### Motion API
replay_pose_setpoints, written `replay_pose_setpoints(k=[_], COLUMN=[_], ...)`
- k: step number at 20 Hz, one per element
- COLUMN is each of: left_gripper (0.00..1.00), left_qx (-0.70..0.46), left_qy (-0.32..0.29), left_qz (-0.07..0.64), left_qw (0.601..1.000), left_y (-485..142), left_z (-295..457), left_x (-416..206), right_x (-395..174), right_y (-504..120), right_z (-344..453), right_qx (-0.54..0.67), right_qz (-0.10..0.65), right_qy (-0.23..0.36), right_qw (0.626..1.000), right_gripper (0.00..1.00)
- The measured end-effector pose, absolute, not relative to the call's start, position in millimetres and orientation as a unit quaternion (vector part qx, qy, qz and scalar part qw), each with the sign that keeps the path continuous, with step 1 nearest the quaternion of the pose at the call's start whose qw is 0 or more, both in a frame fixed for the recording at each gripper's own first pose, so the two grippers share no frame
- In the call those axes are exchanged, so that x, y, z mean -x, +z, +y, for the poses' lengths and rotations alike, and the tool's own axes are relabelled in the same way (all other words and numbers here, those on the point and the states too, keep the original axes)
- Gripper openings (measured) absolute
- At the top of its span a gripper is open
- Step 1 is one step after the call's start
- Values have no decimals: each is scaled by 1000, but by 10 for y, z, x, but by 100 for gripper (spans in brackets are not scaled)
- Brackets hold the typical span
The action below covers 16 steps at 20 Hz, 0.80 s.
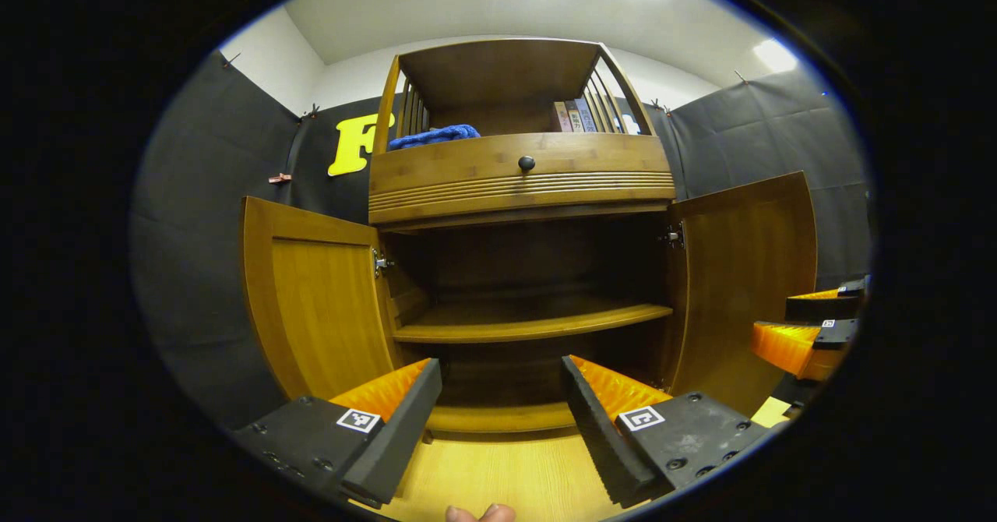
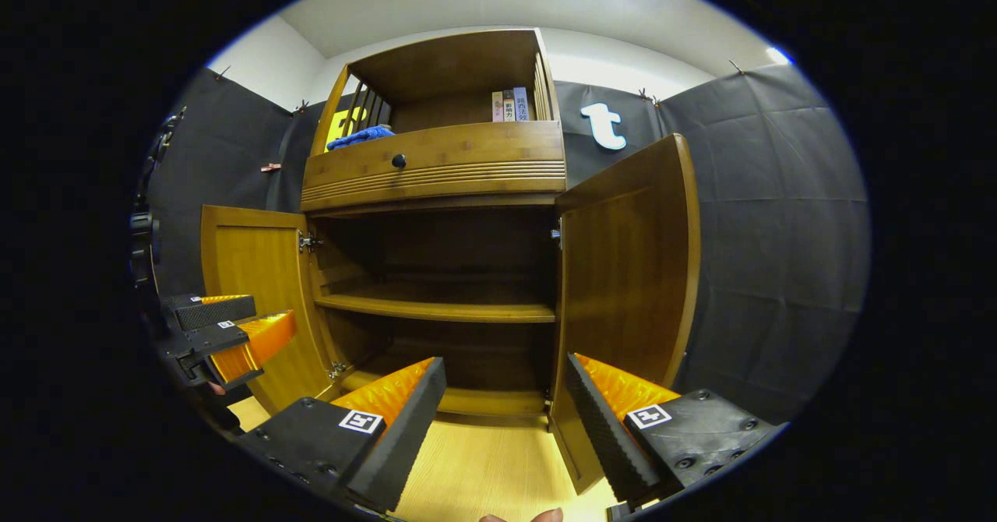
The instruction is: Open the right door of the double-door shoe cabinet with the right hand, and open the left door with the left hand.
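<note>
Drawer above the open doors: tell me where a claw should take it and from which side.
Take the drawer by its small round knob at the front's middle, coming straight in from the front, fingers either side of it. The knob is the one part that stands proud of the front; the grooved lower band looks too shallow to pinch.

Shoe cabinet [image 2: 436,195]: both doors swung out. Right door [image 2: 623,273] stands at the cabinet's right edge, left door [image 2: 253,288] at its left edge. Inner shelf [image 2: 436,309] bare. Right gripper [image 2: 502,421] in front of the cabinet's base, fingers spread, nothing between them. Left gripper [image 2: 226,327] just in front of the left door, fingers apart. Above the cabinet's drawer knob [image 2: 398,161]: blue cloth [image 2: 360,137], books [image 2: 509,105].
</note>
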<state>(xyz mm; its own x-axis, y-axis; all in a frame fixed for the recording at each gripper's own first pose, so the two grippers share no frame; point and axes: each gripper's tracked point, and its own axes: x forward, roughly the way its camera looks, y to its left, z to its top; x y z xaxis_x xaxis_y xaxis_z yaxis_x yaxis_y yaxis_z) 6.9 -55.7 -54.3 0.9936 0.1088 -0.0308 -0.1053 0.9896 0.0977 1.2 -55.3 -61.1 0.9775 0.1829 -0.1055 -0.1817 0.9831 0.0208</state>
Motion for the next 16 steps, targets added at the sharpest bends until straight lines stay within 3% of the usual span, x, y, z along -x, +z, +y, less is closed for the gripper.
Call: replay_pose_setpoints(k=[16], left_gripper=[95], left_qx=[-50], left_qy=[56], left_qz=[26], left_qw=[997], left_y=[-599], left_z=[-487], left_x=[-73], right_x=[0], right_y=[-628], right_z=[-487], right_qx=[10], right_qz=[50], right_qy=[99], right_qw=[994], right_gripper=[98])
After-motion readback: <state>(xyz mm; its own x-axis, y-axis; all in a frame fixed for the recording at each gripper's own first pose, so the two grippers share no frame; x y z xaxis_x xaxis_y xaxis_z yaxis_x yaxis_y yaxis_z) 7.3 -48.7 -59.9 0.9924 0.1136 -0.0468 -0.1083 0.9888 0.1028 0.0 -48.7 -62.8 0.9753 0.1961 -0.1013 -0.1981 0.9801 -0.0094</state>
